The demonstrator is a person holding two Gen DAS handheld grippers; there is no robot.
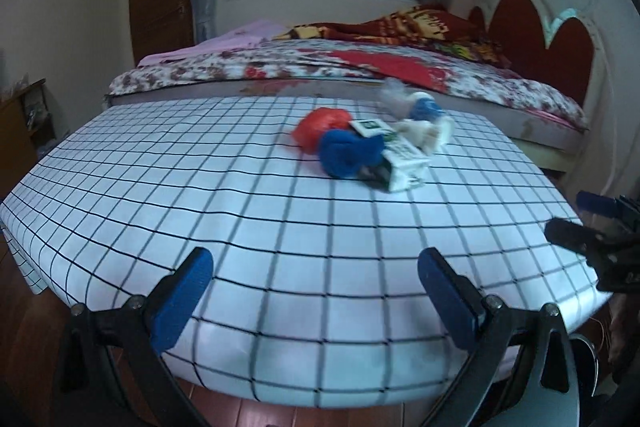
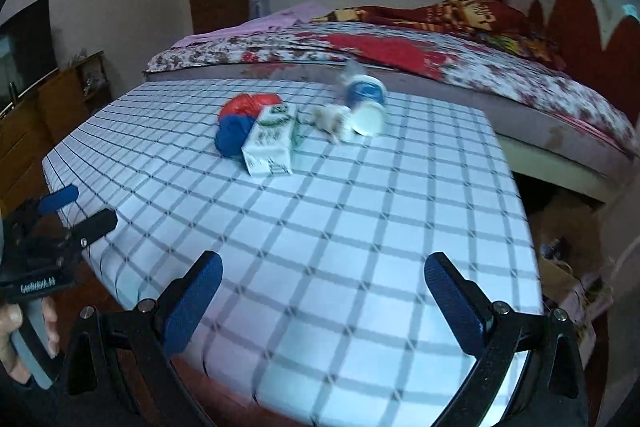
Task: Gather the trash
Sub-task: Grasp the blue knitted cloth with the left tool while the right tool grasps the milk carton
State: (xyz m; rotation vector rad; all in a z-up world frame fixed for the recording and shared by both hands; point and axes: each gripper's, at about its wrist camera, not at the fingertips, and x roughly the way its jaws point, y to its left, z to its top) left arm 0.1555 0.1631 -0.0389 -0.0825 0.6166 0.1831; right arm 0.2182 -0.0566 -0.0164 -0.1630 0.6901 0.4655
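Bedroom table under a white black-gridded cloth (image 2: 320,227) holds the trash far from me: green-and-white carton (image 2: 270,143), blue-labelled white cup (image 2: 366,107). My left gripper (image 1: 316,295) and right gripper (image 2: 322,301) hover spread, empty; reaching in comes next.

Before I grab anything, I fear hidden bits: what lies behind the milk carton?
Behind the milk carton sit a blue wad and a red bag. Anything beneath them is covered.

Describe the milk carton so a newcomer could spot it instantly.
On the checked tablecloth before the bed, find the trash cluster at its far side. The milk carton lies flat against a blue wad, the cluster's only boxy, white-and-green printed piece.
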